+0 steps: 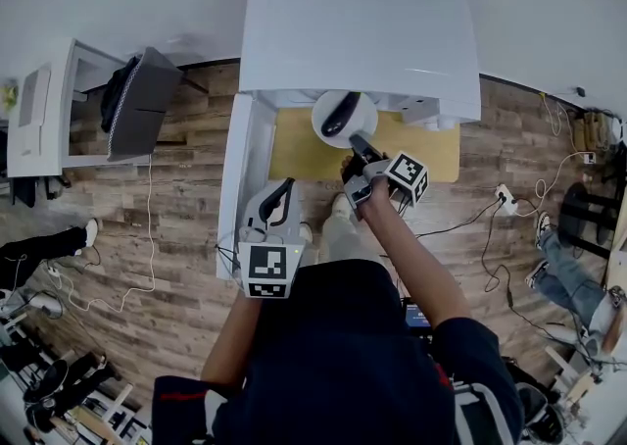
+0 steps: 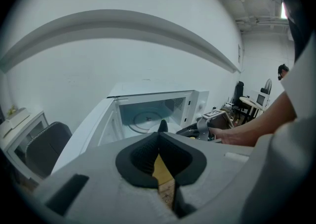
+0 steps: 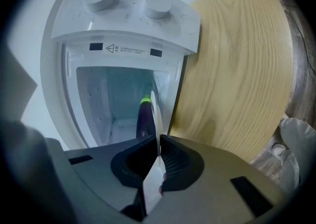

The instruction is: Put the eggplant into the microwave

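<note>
A dark purple eggplant (image 1: 338, 115) with a green tip lies on a white plate (image 1: 358, 124). My right gripper (image 1: 358, 146) is shut on the plate's near rim and holds it in front of the open white microwave (image 1: 358, 31). In the right gripper view the plate (image 3: 157, 119) stands edge-on between the jaws, with the eggplant (image 3: 144, 117) beside it and the microwave cavity (image 3: 113, 99) behind. My left gripper (image 1: 286, 185) hangs lower, beside the open door (image 1: 240, 178), with its jaws shut on nothing. The turntable (image 2: 145, 118) shows in the left gripper view.
The microwave stands on a light wooden table (image 1: 294, 154). A grey chair (image 1: 142, 105) and a white cabinet (image 1: 39, 110) stand to the left. Cables and a power strip (image 1: 505, 200) lie on the wooden floor at right. People's legs (image 1: 563, 271) show at both sides.
</note>
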### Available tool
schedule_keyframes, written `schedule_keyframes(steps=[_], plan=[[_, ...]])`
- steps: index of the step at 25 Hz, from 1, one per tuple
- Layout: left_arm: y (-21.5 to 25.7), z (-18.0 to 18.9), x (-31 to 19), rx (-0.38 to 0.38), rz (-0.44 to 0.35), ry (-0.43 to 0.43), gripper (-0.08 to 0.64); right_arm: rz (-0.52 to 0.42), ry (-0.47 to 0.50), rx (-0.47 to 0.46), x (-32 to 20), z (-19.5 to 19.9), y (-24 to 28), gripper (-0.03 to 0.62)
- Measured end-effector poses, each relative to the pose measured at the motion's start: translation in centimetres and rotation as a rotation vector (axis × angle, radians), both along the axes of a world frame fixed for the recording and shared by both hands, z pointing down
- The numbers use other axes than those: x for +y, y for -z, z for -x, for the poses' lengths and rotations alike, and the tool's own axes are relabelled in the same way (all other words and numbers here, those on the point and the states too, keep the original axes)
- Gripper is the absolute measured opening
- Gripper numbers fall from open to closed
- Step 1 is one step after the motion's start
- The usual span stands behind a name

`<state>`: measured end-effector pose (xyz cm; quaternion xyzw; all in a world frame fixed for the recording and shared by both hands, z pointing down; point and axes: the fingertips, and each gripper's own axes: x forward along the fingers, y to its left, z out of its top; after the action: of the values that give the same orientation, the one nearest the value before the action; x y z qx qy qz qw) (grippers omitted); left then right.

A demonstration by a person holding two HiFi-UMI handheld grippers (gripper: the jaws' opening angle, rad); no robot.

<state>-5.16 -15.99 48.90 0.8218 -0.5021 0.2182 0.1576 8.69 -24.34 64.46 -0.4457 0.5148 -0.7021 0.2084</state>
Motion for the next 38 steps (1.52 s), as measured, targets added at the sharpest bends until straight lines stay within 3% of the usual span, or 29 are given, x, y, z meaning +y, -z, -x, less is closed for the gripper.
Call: schedule_keyframes(steps=[21,38], plan=[[-0.7,-0.6,-0.8,0.018,0.027,0.014,0.015,0.001,-0.028,0.004,-4.1,0.7,-0.9,0.021],[-1.4,-0.4,-0.8,-0.03,0.025,0.008,0.015,-0.012,-0.009,0.037,-6.5,1.1,-1.7,0.023]])
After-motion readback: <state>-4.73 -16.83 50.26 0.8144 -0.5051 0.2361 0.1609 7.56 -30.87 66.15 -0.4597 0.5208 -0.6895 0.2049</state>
